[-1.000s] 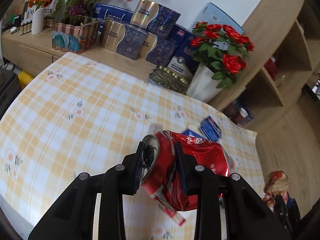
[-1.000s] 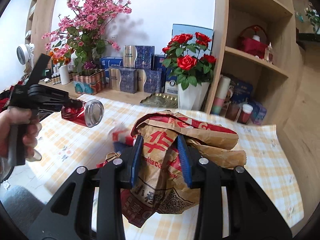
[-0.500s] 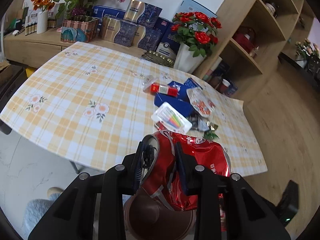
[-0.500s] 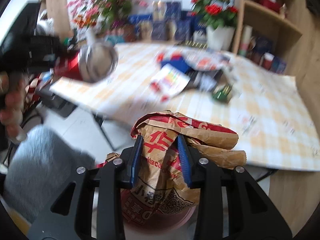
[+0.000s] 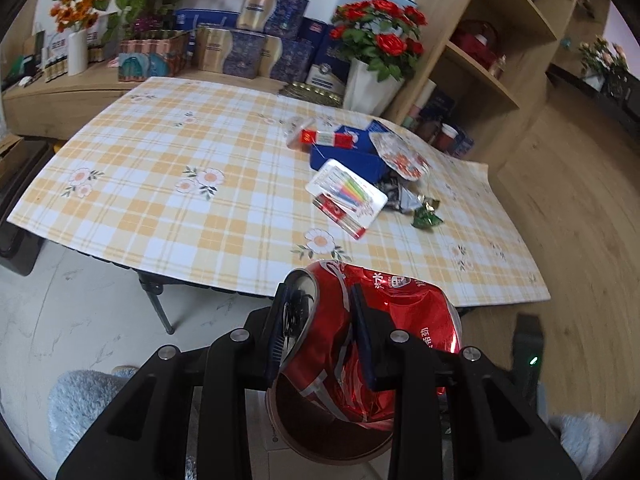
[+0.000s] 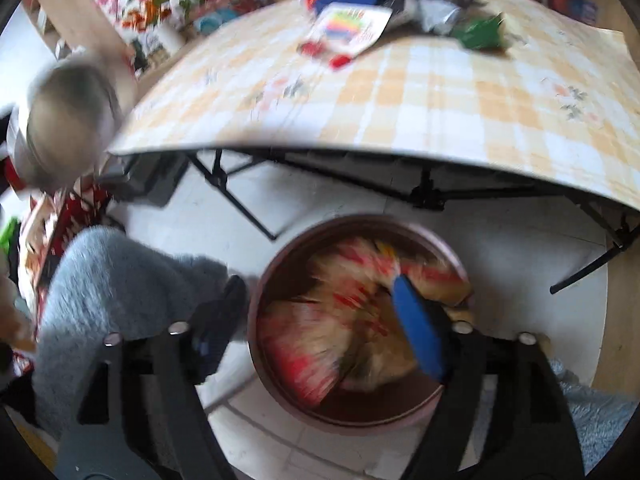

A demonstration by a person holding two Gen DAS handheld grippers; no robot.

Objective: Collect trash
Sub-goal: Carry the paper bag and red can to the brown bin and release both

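Both jaws of the right gripper (image 6: 320, 344) have parted, dropping the paper bag (image 6: 352, 320) into the bin (image 6: 260, 344).

The right gripper (image 6: 316, 340) hangs over a round brown bin (image 6: 360, 412) in the lower centre of the frame, its two fingers spread wide, the blue pad (image 6: 418, 332) of the right-hand one showing over the bin's mouth. Inside the bin lies a crumpled brown paper bag (image 6: 340, 328) with red print, blurred by motion and touching neither finger. Above the bin, the yellow checked table (image 6: 440, 92) fills the upper half, with a heap of wrappers (image 6: 360, 20) near the top edge. At the left edge a blurred silver can end (image 6: 68, 124) shows, and a grey fluffy slipper (image 6: 112, 280) sits lower left.
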